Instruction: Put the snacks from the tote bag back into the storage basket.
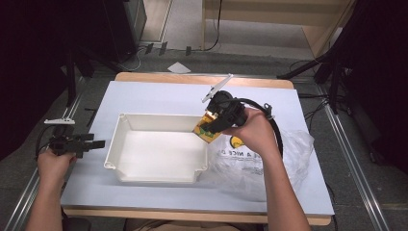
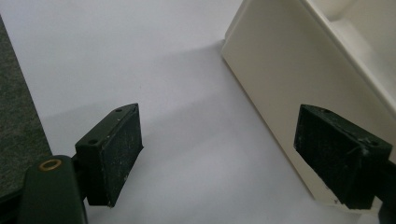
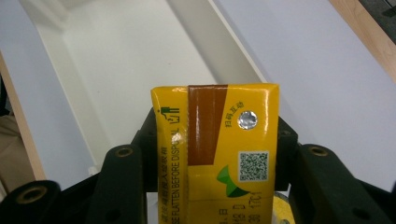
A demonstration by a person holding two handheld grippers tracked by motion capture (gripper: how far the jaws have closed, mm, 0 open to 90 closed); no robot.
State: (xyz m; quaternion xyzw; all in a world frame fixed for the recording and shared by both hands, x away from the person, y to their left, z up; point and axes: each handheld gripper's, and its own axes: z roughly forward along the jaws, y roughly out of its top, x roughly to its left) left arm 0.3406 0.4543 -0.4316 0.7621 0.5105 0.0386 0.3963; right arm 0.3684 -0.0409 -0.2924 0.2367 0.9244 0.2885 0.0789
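The right gripper has its 2 black jaws clamped on the flat sides of a glossy yellow drink carton with a brown stripe, a round foil straw seal and a QR code. The carton juts forward past the jaw tips, its top end tilted over the near right corner of a shallow, rectangular cream-white plastic tray. Ahead of the carton lies the tray's smooth bare floor, bounded by sloping walls. Beside the right hand, a crinkled clear plastic bag lies on the pale blue table cover. The left gripper sits with its jaws apart, holding nothing, just outside the tray's left wall, over open cover.
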